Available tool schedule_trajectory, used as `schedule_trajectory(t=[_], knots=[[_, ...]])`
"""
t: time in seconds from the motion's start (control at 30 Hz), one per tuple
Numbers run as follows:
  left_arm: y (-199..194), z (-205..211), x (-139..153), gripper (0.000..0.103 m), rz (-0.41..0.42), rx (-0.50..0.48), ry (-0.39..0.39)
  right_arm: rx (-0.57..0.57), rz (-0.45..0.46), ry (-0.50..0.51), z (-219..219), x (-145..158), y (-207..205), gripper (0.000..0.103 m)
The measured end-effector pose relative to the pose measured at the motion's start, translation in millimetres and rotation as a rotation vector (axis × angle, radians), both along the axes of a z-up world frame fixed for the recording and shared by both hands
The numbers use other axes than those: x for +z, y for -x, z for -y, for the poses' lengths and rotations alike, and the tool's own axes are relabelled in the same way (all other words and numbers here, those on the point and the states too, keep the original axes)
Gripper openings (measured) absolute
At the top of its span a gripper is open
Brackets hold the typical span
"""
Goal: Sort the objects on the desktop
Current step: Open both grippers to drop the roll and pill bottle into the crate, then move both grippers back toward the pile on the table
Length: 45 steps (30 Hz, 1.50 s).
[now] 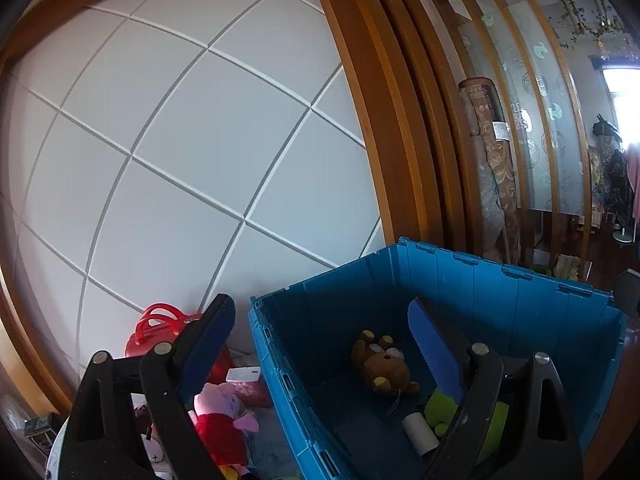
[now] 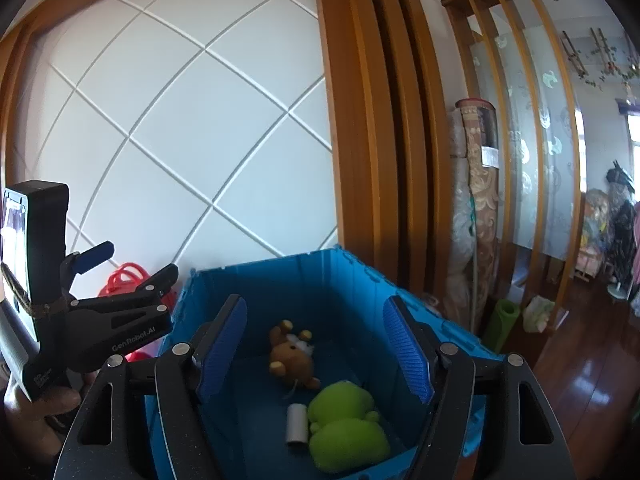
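A blue plastic crate holds a brown teddy bear, a green plush toy and a small white roll. My left gripper is open and empty, straddling the crate's left wall; it also shows in the right wrist view. My right gripper is open and empty above the crate. A pink pig plush in a red dress lies left of the crate.
A red handbag stands against the white panelled wall left of the crate. A white tag and small items lie near the pig. Rolled carpets and a wooden screen stand to the right over dark wood floor.
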<state>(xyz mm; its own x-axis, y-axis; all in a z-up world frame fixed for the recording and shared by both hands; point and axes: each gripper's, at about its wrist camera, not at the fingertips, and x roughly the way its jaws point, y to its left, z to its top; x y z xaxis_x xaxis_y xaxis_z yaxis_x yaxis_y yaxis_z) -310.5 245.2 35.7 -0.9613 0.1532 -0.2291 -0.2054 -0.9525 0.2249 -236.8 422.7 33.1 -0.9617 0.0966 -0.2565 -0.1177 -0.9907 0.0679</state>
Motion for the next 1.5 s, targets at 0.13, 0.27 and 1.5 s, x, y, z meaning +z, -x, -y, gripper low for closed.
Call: schedule_trajectory(t=[0.13,0.27,1.5], knots=[[-9.9,14.2,-4.6,0.089,0.000,0.018,-0.016,0.008,-0.009,-0.001,6.6,-3.1,-8.4,0.076],[-20.1,33.1,-7.2,0.089,-0.002,0.034,-0.033,0.029,-0.004,-0.007,20.6,-5.8,-14.4,0.078],[-123.3,319.5,-64.9,0.089,0.084,0.333,-0.034,0.280,0.092,-0.022,272.7,-47.7,-78.3,0.088]])
